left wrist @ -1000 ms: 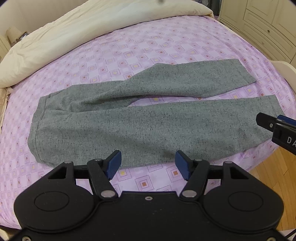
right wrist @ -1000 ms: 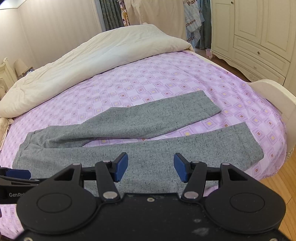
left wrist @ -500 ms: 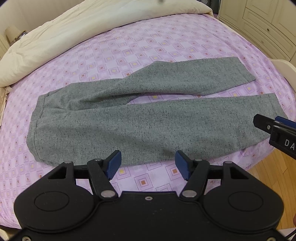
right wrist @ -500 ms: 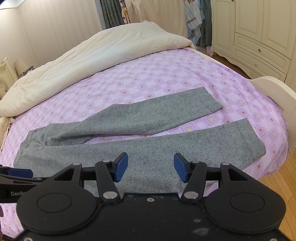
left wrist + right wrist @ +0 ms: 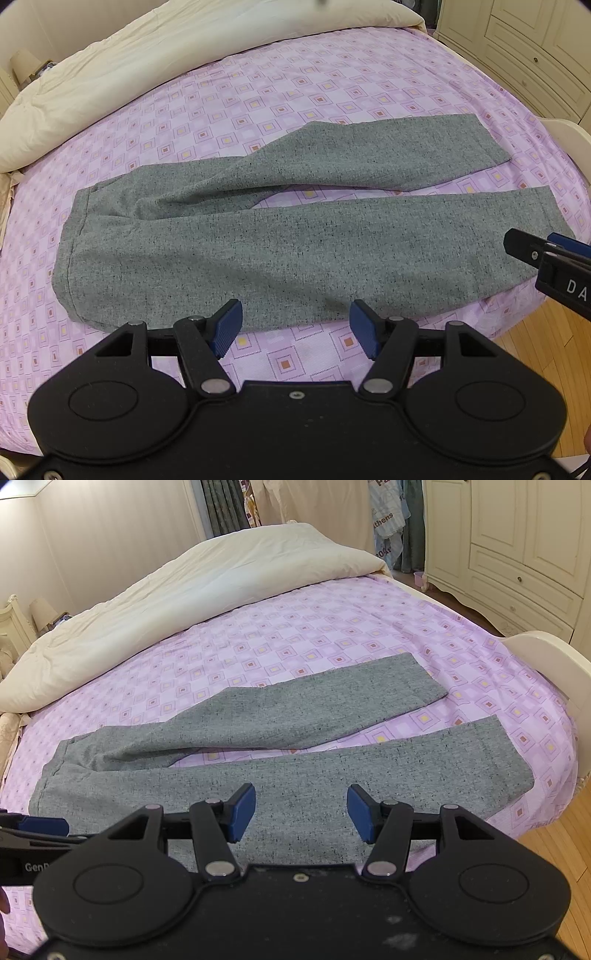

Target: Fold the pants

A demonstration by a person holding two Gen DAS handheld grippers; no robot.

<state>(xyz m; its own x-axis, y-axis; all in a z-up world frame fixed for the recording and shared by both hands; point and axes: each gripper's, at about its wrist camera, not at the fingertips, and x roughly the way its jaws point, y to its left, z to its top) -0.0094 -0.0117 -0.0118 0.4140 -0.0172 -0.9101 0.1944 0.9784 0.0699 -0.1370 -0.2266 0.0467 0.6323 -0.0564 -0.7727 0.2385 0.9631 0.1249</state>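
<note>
Your right gripper (image 5: 301, 814) hides the near edge of the pants (image 5: 295, 236), which lie flat across the bed (image 5: 332, 81) with legs spread, while both its jaws and your left gripper's (image 5: 295, 330) stand wide, holding nothing.

home bedroom | bed (image 5: 369, 627) | duvet (image 5: 221, 583) | wardrobe (image 5: 517, 535)

Grey speckled knit pants (image 5: 280, 243) lie flat across a bed with a purple square-patterned sheet (image 5: 295, 88), waistband to the left, legs running right, the far leg angled away. A cream quilted duvet (image 5: 192, 590) lies bunched behind them. Cream wooden wardrobes (image 5: 517, 546) stand to the right.
</note>
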